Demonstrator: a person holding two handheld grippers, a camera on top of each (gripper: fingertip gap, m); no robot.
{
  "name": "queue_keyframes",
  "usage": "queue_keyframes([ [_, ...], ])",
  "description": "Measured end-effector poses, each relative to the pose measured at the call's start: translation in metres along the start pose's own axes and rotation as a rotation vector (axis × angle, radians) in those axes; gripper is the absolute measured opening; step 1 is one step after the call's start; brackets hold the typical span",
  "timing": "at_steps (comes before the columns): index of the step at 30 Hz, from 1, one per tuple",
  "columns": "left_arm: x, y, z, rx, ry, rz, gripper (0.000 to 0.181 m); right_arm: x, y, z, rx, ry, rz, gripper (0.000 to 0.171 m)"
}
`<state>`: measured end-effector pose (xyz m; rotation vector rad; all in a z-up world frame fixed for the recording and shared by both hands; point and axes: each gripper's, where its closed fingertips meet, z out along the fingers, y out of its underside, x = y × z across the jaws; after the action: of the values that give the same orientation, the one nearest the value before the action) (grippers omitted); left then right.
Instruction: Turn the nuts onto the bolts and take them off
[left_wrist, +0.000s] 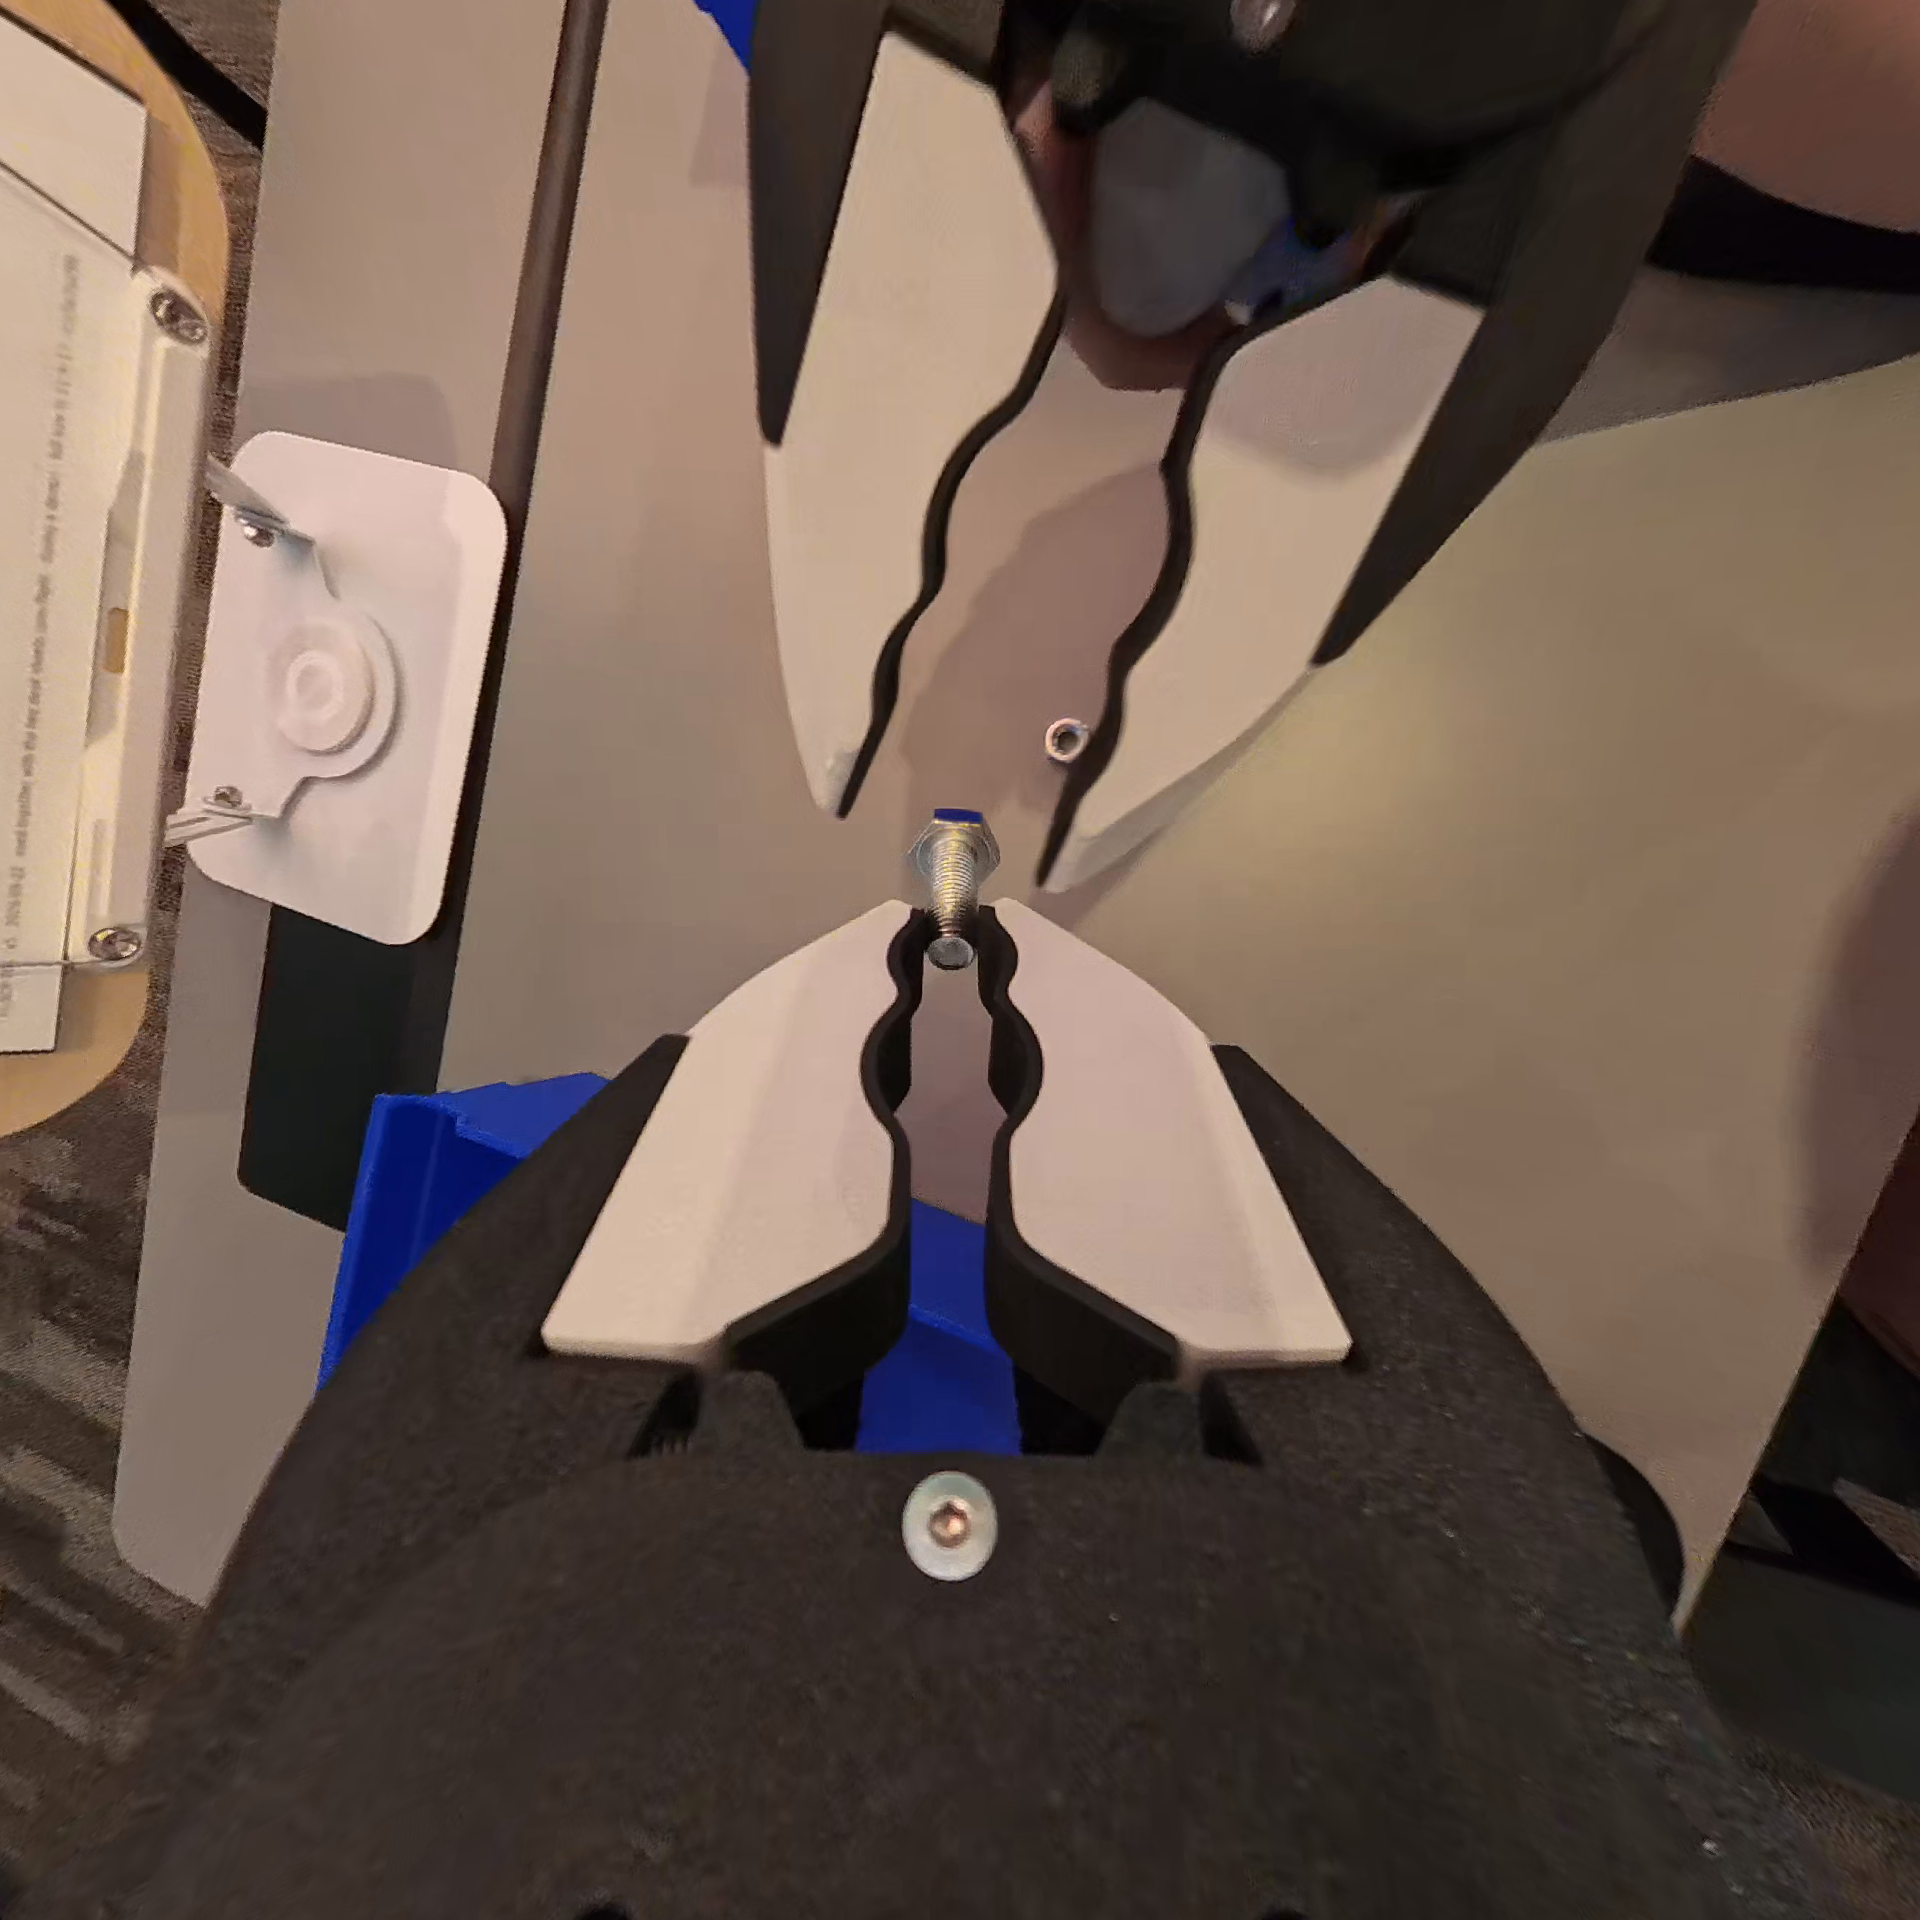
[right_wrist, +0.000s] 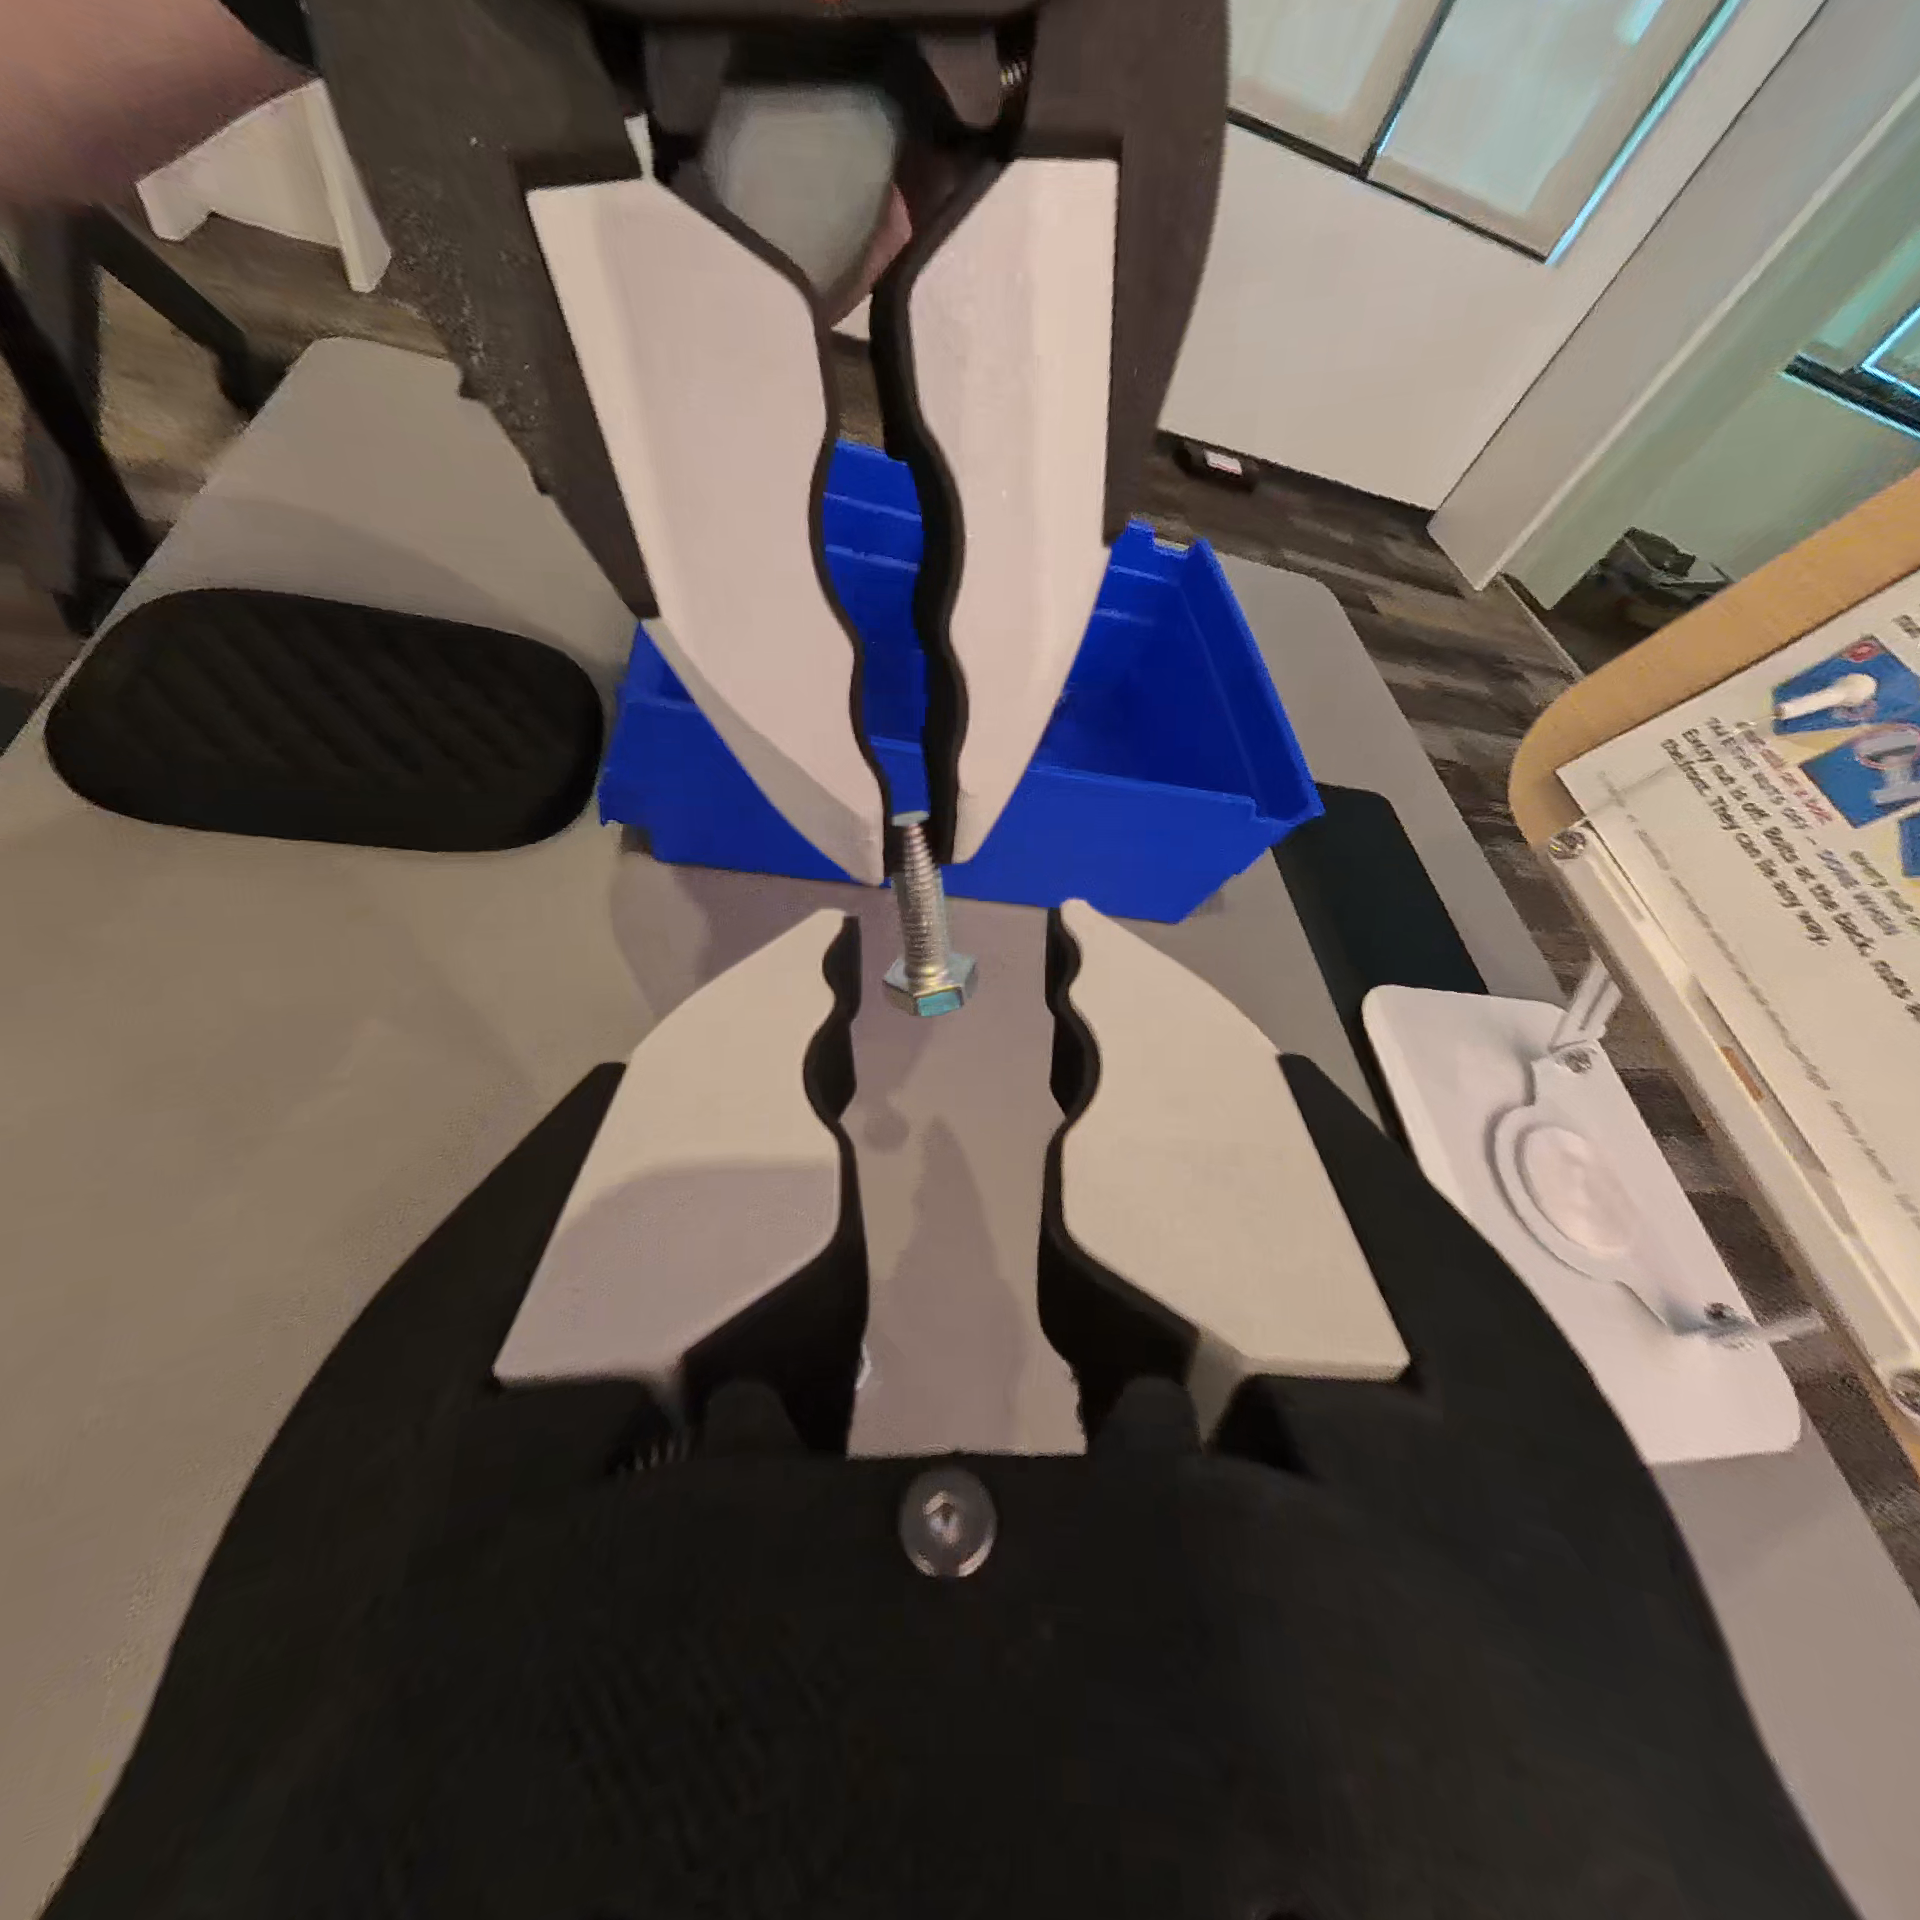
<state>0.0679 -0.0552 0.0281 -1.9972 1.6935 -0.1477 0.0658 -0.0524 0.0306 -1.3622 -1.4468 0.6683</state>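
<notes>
Our left gripper (left_wrist: 951, 914) clamps the bolt (left_wrist: 943, 883) by its tip, head pointing into our right gripper's (right_wrist: 951, 935) parted jaws.

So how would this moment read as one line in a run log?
left gripper: shut on bolt | right gripper: open, empty | loose nut: on table

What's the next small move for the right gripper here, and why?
Probably close the right gripper on the bolt's hex head. Its jaws are open with the head already between them, while the left gripper is shut on the threaded end, so no nut can start there. A loose nut lies on the table.
</notes>
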Motion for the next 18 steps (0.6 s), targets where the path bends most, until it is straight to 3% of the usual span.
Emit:
queue_keyframes([
  [4,0.007,-0.002,0.002,-0.023,0.005,0.001,0.009,-0.014,0.001,0.004,-0.012,-0.081,0.008,0.023],
  [12,0.01,-0.005,0.005,-0.045,-0.009,-0.001,0.01,-0.011,0.011,0.009,-0.074,-0.052,-0.002,0.01],
  [16,-0.017,-0.022,-0.019,0.151,-0.109,-0.105,0.027,0.007,0.004,0.001,0.037,-0.071,0.289,0.01],
  [18,-0.026,-0.03,-0.036,0.323,-0.115,-0.201,0.046,0.02,-0.008,-0.009,0.178,-0.105,0.493,0.01],
])
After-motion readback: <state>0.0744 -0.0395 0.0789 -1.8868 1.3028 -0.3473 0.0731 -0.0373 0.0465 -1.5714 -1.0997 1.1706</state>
